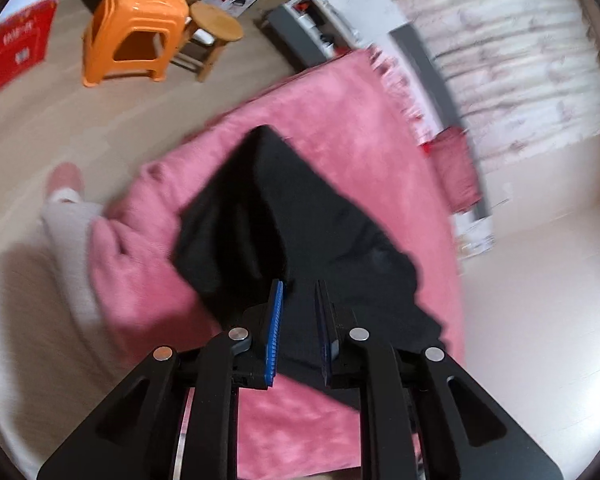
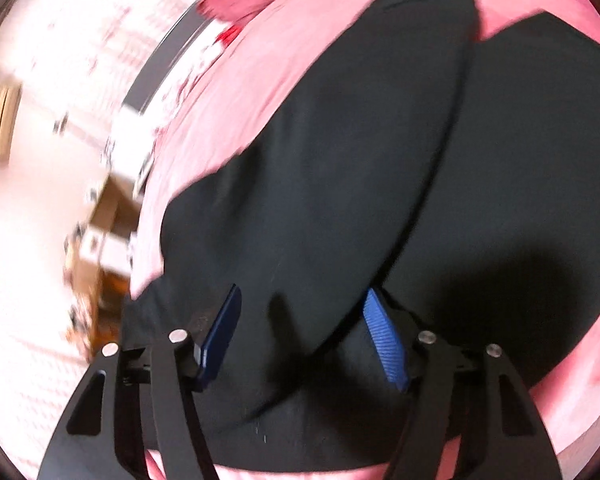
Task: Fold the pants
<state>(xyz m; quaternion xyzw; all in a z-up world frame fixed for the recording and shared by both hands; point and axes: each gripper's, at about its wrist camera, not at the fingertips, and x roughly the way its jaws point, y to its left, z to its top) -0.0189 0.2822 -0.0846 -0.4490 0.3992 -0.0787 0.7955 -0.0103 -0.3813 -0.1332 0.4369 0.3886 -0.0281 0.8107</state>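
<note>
Pink plush blanket (image 1: pixel 340 120) covers the surface I work over; beyond it stand an orange plastic stool (image 1: pixel 136 28) and a round wooden stool (image 1: pixel 216 22) on pale flooring. The black fabric pants (image 1: pixel 300 208) lie on it, partly folded. My left tongs (image 1: pixel 298 300) gape narrowly, my right tongs (image 2: pixel 304 304) widely, both holding nothing.

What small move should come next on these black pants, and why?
Probably lower the right gripper and close it on the black pants: its jaws stand open astride a raised fold edge on the pink blanket, gripping nothing. The left gripper looks open too.
</note>
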